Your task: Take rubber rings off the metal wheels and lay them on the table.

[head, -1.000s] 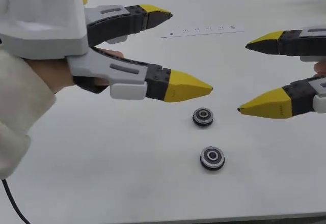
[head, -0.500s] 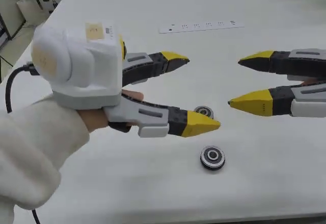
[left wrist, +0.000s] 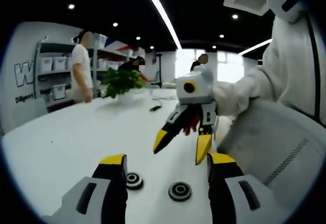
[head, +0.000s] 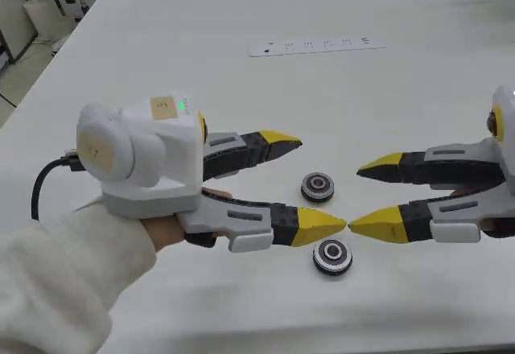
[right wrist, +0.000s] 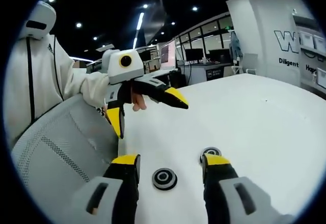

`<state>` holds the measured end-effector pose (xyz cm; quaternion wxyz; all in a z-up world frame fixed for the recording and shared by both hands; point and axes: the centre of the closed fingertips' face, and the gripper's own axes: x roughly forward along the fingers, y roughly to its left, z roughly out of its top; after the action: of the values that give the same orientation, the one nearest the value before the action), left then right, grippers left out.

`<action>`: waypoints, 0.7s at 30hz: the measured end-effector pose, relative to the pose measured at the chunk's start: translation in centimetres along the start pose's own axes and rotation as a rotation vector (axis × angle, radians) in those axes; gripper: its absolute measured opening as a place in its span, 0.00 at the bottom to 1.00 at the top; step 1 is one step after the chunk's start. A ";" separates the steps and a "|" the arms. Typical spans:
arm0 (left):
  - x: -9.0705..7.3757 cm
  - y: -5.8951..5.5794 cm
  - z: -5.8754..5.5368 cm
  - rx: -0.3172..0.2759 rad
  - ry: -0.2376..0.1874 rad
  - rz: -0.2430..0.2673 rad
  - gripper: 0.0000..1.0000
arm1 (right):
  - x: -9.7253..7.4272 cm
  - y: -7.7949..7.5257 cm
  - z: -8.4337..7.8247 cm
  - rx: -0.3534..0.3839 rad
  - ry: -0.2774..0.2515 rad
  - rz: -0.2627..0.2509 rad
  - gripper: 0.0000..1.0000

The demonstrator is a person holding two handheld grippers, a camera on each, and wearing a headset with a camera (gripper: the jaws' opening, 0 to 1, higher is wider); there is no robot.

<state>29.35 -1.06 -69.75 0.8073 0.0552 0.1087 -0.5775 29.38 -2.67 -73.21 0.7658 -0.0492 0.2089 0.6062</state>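
White tabletop [head: 201, 40] runs across the whole head view, and near its middle lie the two metal wheels: the far wheel [head: 317, 187] and, at its 6 o'clock and apart from it, the near wheel [head: 331, 255]. Each shows a dark outer band round a bright hub. We take that band for the rubber ring [head: 316, 256], seated on its wheel, though its edge is too small to make out. In both gripper views the far wheel is partly hidden behind a yellow jaw tip. We count two grippers. The left gripper [head: 322, 183] reaches in from 9 o'clock, jaws spread wide and holding nothing, with the far wheel seen between them in the head view. The right gripper [head: 355, 198] comes from 3 o'clock, jaws also apart and empty, its body cut off by the picture edge. Their lower tips almost meet at 12 o'clock of the near wheel; whether they touch we cannot tell. One cable [head: 40, 189] leaves the left gripper at 9 o'clock, above a pale sleeve [head: 48, 290]. One white power strip [head: 318, 46] lies at 12 o'clock, well apart from the wheels, its markings unreadable. A small yellow sticker [head: 163, 107] on the left gripper's housing is too blurred to read. On the far wall [right wrist: 285, 40] we read a large "W" and "Diligent", the rest cut off.
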 end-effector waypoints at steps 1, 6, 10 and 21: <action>0.0 -0.1 -0.2 -0.004 0.003 0.000 0.64 | 0.1 0.1 -0.1 0.007 0.000 0.004 0.46; 0.1 -0.6 -1.0 -0.002 0.022 0.001 0.62 | 0.6 0.4 -1.9 -0.005 0.060 0.002 0.42; 0.2 -0.4 -1.4 -0.008 0.024 0.007 0.59 | 1.0 0.8 -3.2 -0.011 0.108 0.016 0.38; 1.1 -1.4 -3.6 0.011 0.073 -0.019 0.52 | 1.8 1.1 -6.2 -0.022 0.205 0.022 0.34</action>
<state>27.97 -1.76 -73.41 0.7969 0.0797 0.1355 -0.5833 27.06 -2.80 -79.32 0.7332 -0.1172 0.2802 0.6084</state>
